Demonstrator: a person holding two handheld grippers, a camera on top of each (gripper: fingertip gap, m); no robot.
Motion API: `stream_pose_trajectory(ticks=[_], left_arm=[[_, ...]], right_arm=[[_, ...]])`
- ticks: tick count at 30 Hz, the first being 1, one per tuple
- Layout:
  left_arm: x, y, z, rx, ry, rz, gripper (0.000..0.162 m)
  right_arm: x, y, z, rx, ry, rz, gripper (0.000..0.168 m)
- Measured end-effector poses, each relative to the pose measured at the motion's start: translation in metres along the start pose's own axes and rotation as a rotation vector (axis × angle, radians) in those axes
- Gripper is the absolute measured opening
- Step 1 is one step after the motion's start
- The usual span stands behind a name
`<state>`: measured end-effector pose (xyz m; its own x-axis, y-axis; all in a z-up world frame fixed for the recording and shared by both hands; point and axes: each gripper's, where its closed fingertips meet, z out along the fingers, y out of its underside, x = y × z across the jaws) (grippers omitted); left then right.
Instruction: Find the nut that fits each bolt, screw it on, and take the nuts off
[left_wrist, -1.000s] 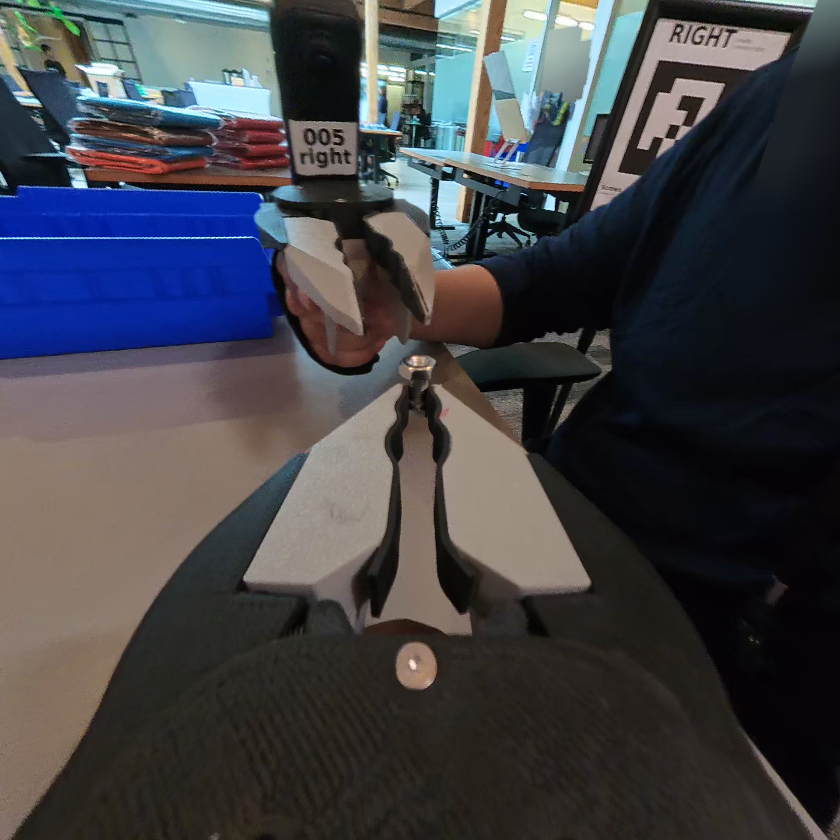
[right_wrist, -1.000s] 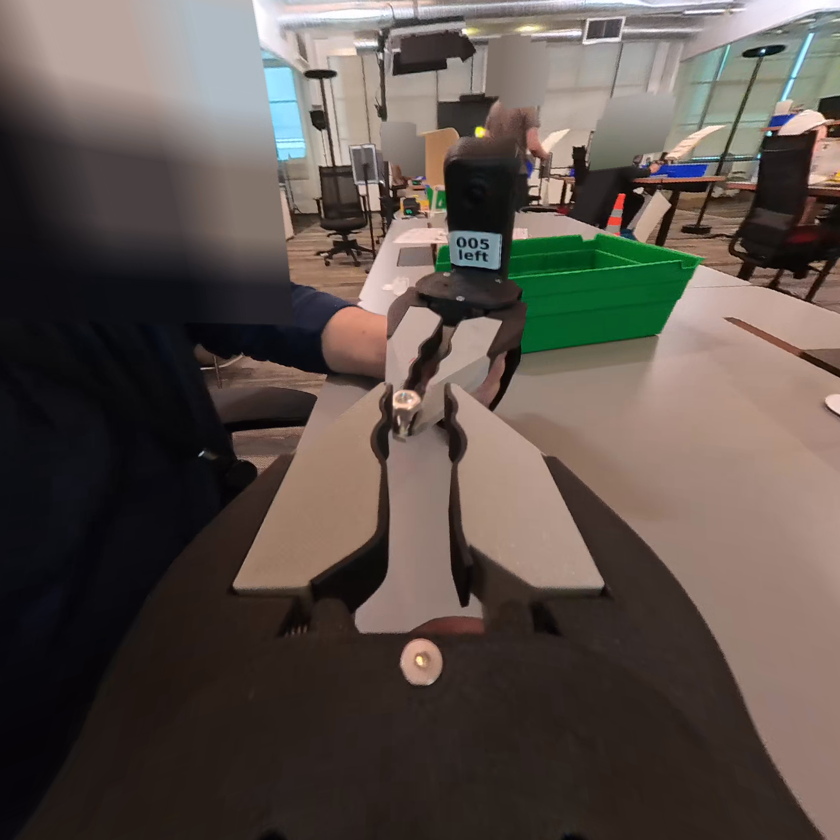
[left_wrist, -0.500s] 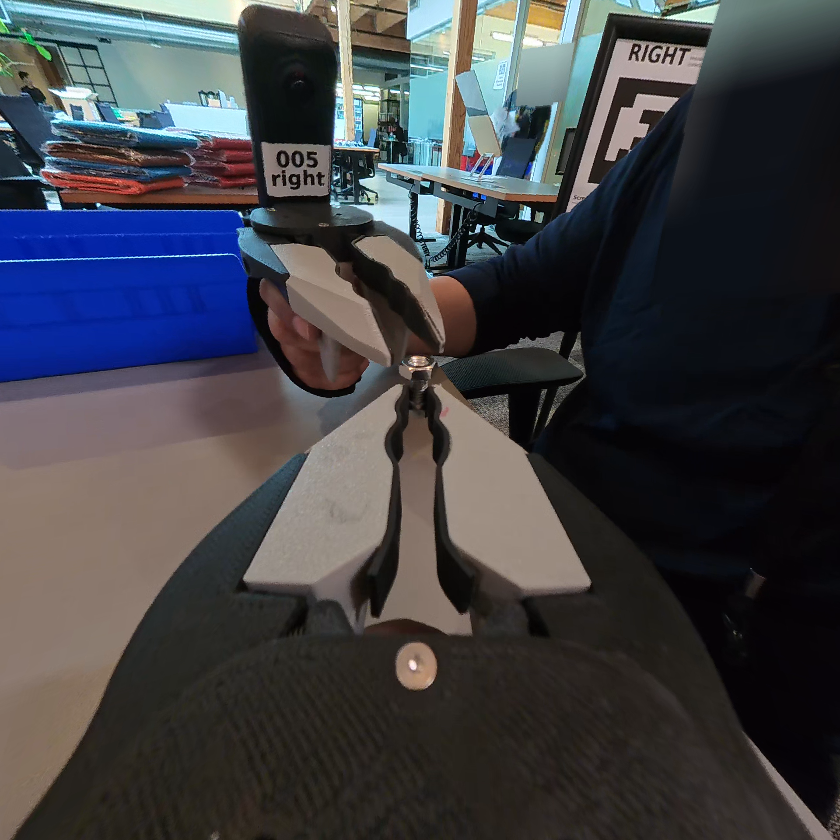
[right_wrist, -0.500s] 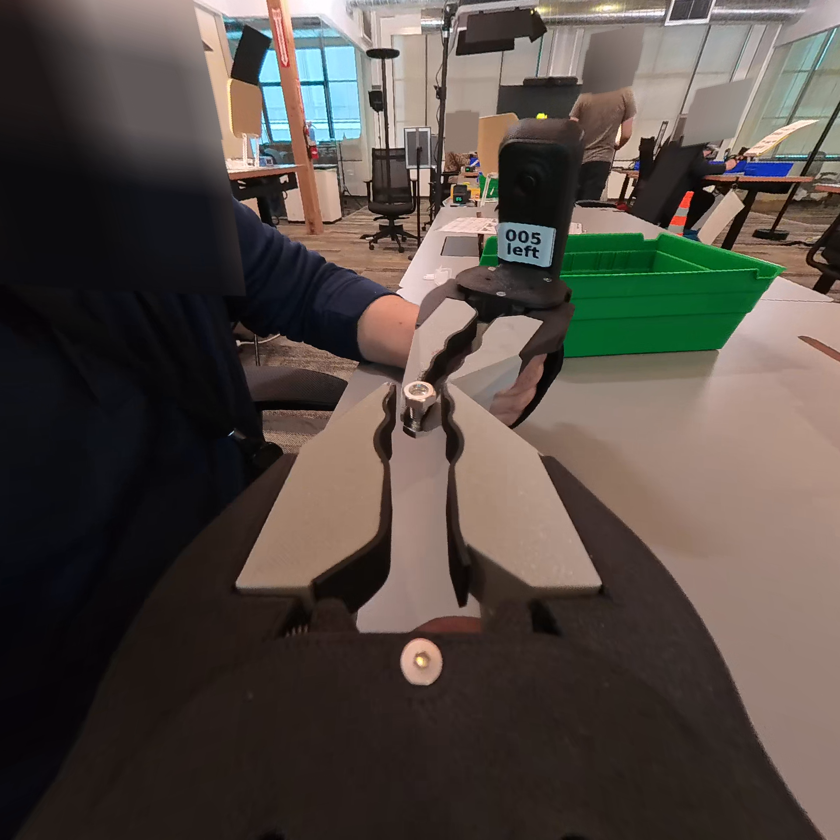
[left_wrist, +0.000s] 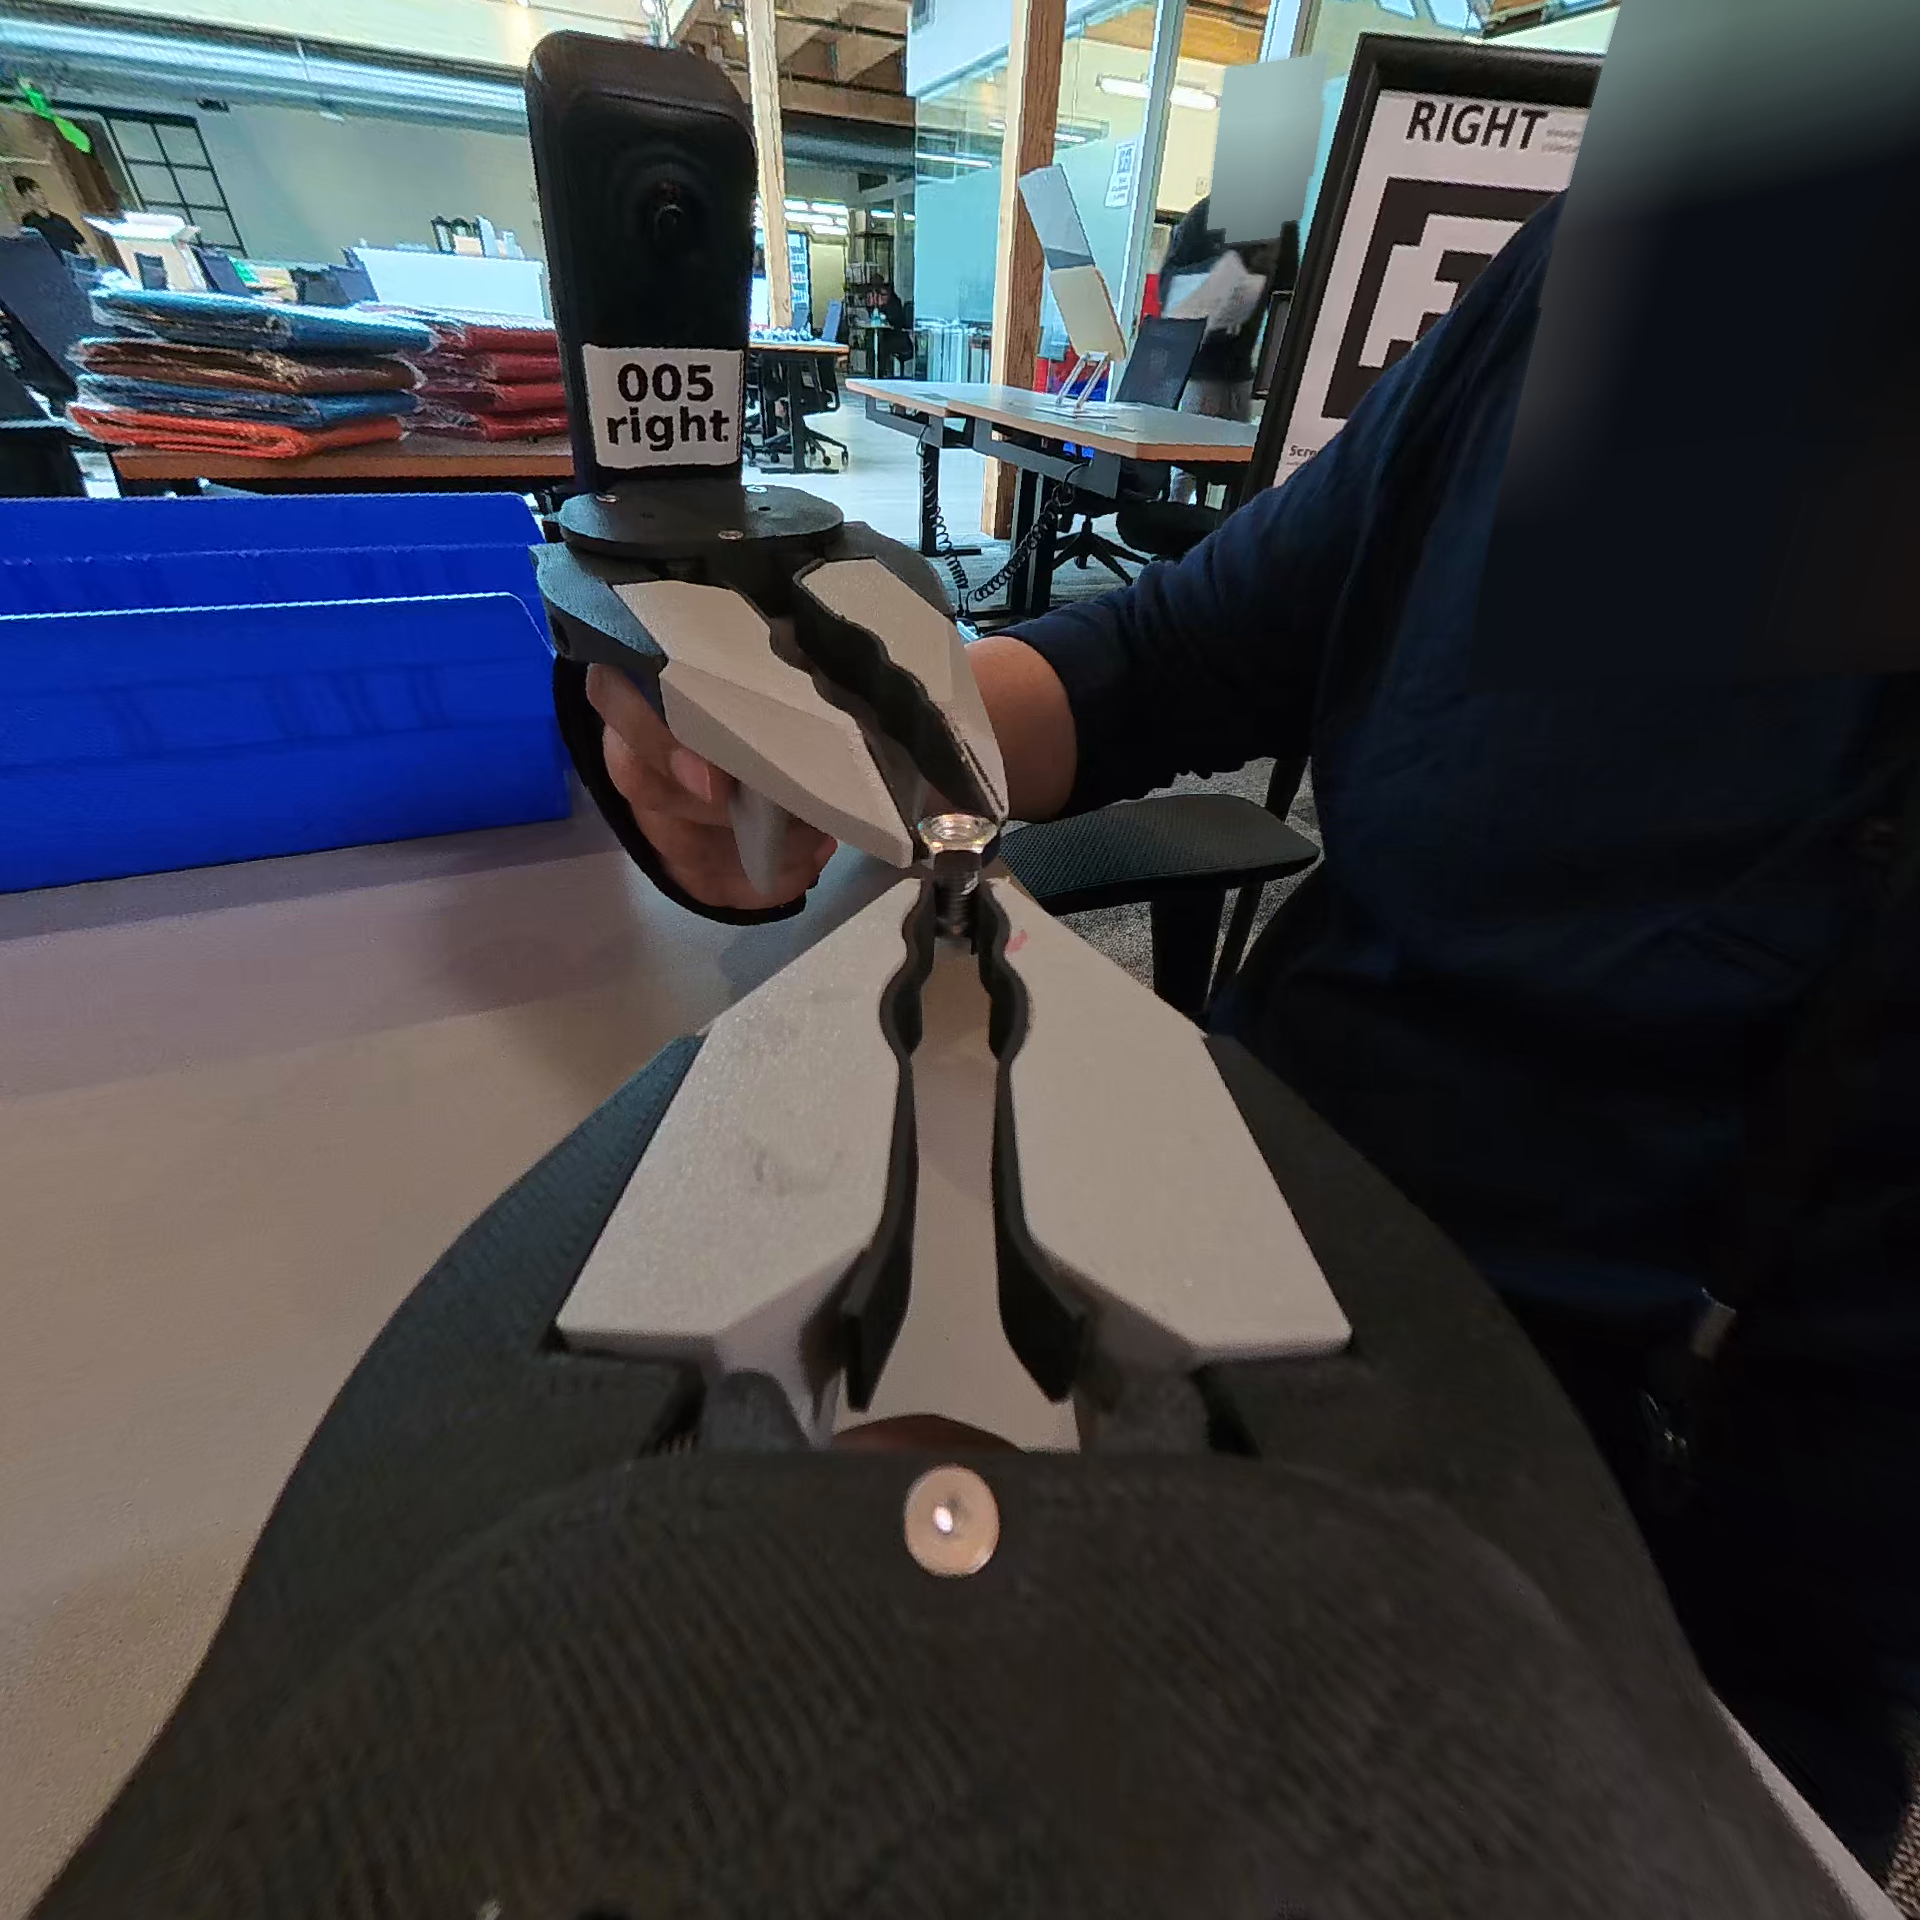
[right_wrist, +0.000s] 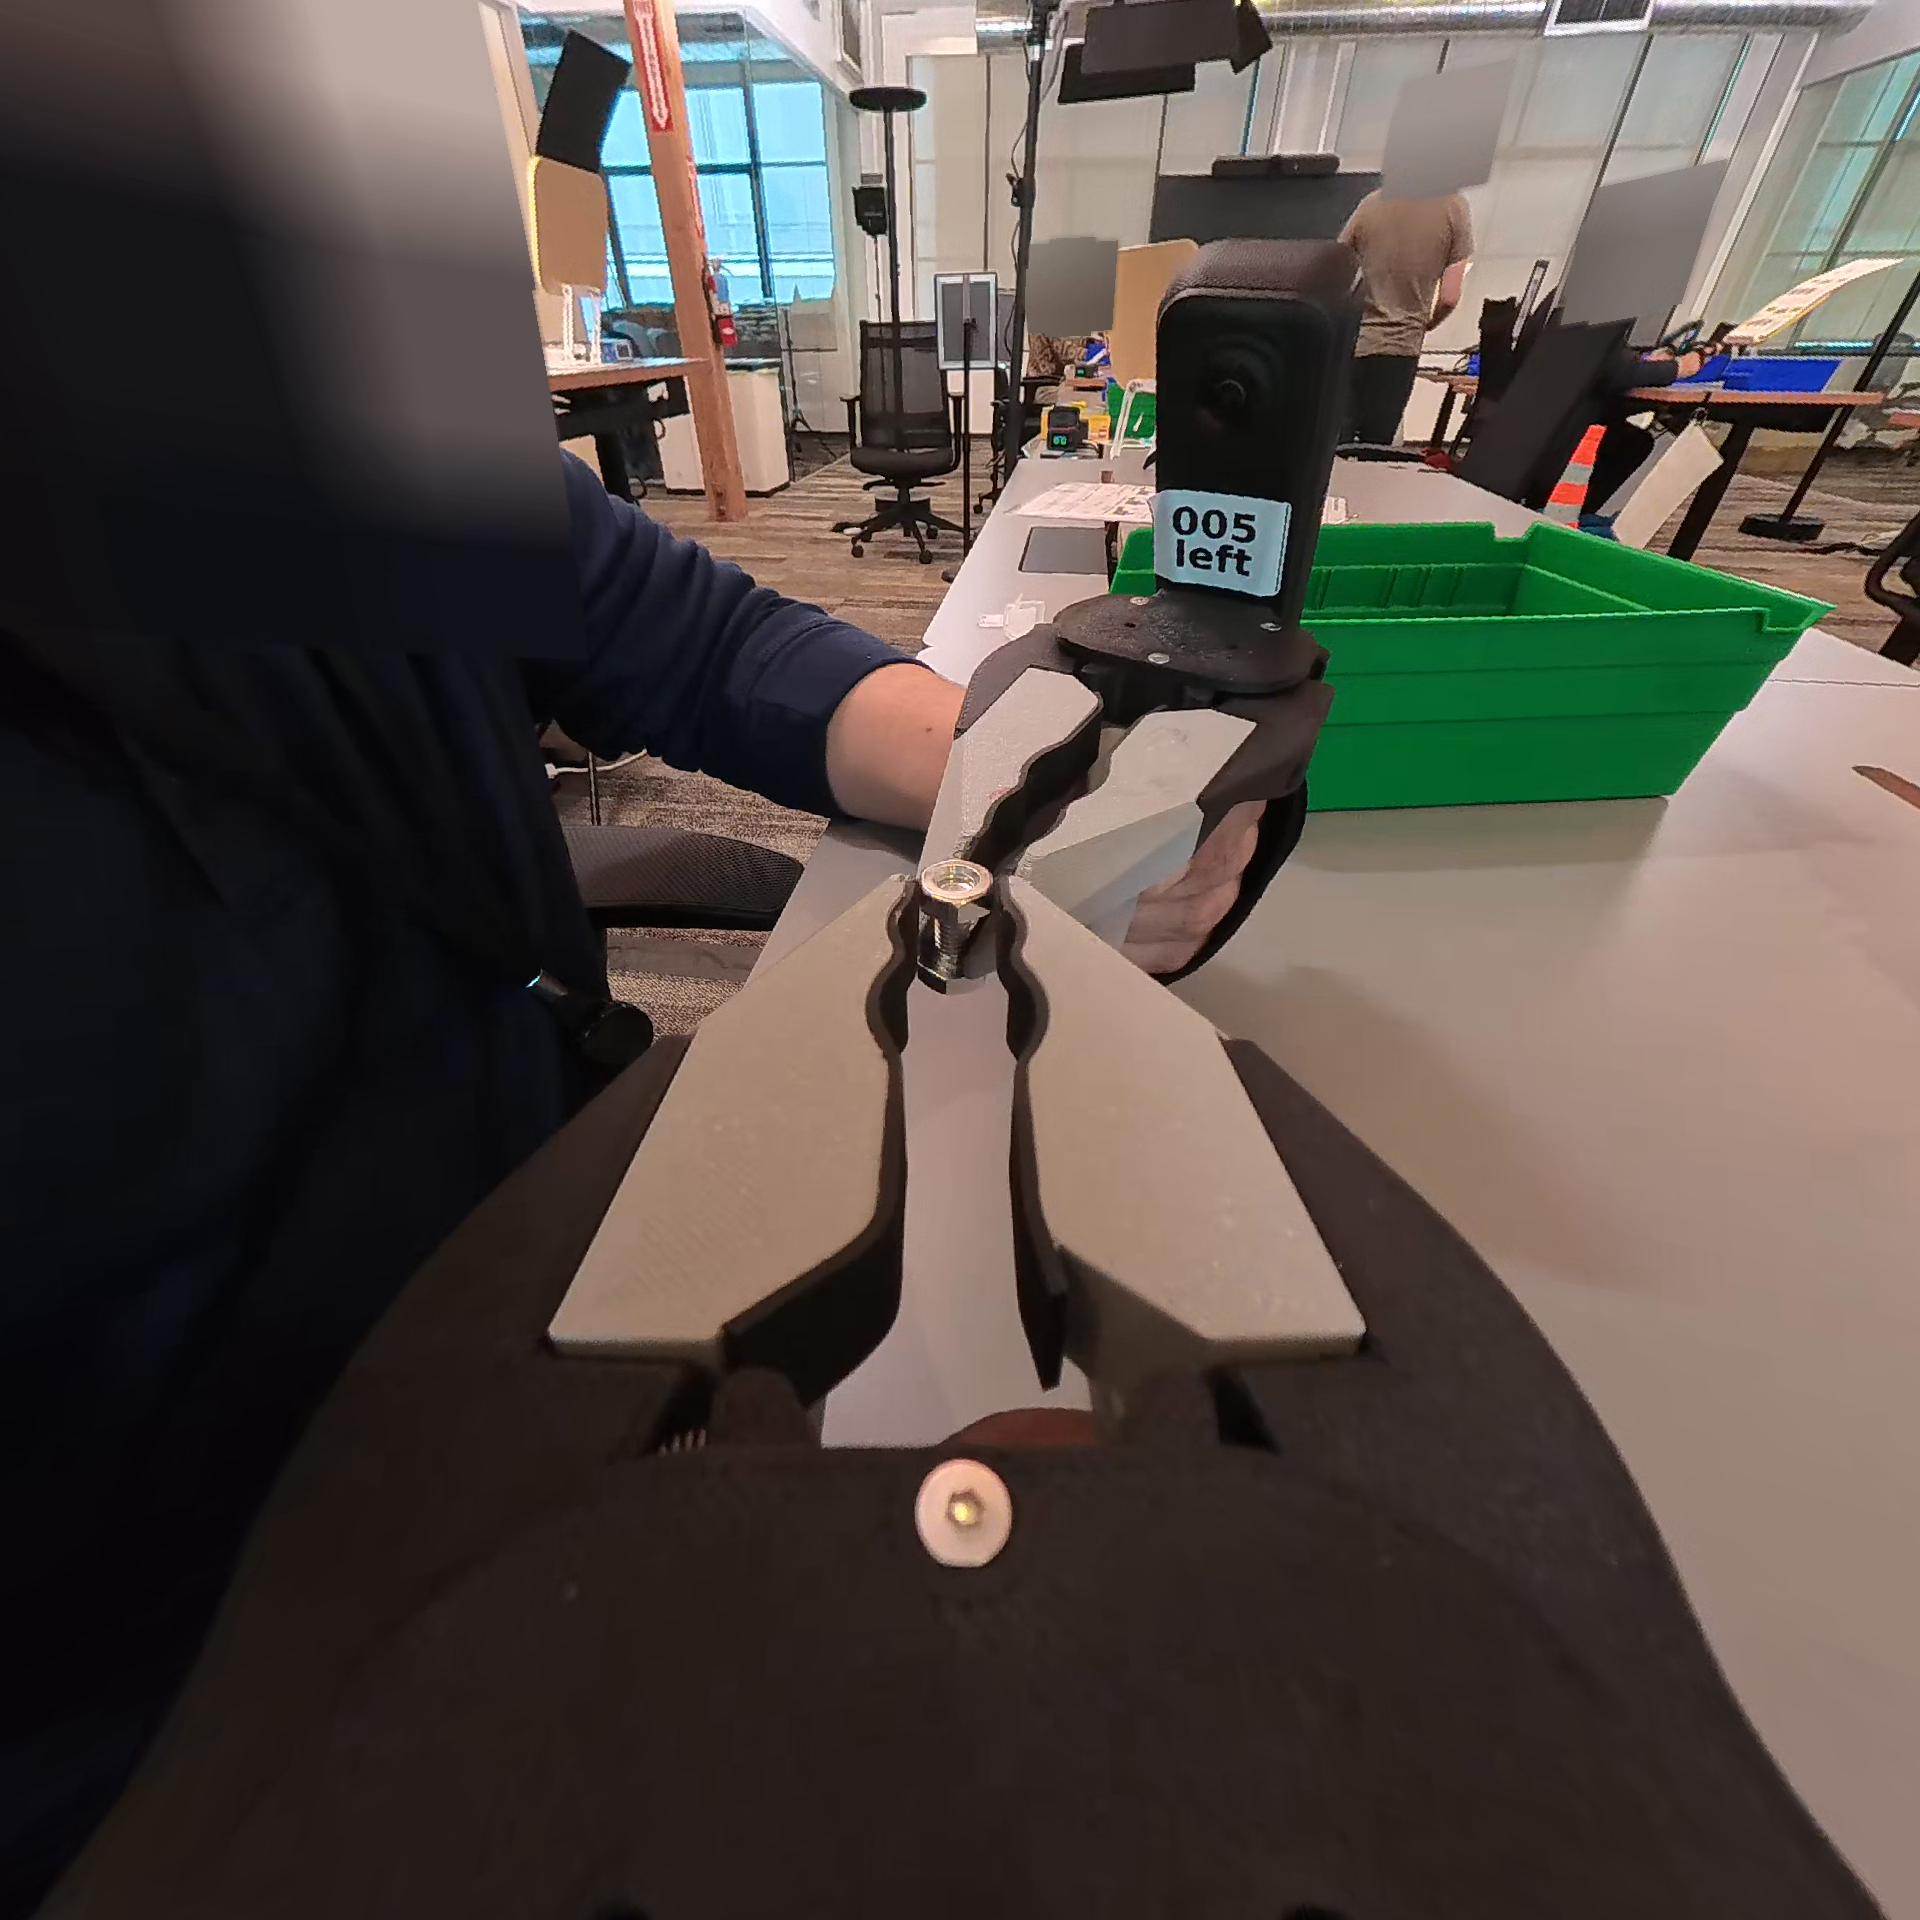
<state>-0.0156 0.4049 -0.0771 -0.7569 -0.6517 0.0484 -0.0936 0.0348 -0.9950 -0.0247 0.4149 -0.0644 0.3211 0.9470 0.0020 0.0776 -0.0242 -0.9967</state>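
Steel hex nut (left_wrist: 957, 833) tops threaded bolt (left_wrist: 954, 906).

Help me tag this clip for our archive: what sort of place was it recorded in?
Most likely an open-plan office or lab workspace. Rows of long desks and rolling office chairs fill the room, and plastic parts bins, one green and one blue, sit on the grey worktable.

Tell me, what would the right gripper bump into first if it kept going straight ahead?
Probably the left gripper. The right gripper points right at it, and their fingers nearly meet around the bolt and nut. How close is hard to judge.
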Motion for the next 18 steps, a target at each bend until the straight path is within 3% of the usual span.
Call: stream_pose_trajectory(ticks=[8,18], left_arm=[[-0.006,0.003,0.000,-0.016,-0.033,-0.007,0.005],[-0.026,0.012,-0.001,-0.063,-0.140,-0.058,0.005]], right_arm=[[0.005,0.003,-0.003,-0.012,0.071,0.001,0.011],[0.024,0.014,-0.011,-0.047,0.372,0.018,0.011]])
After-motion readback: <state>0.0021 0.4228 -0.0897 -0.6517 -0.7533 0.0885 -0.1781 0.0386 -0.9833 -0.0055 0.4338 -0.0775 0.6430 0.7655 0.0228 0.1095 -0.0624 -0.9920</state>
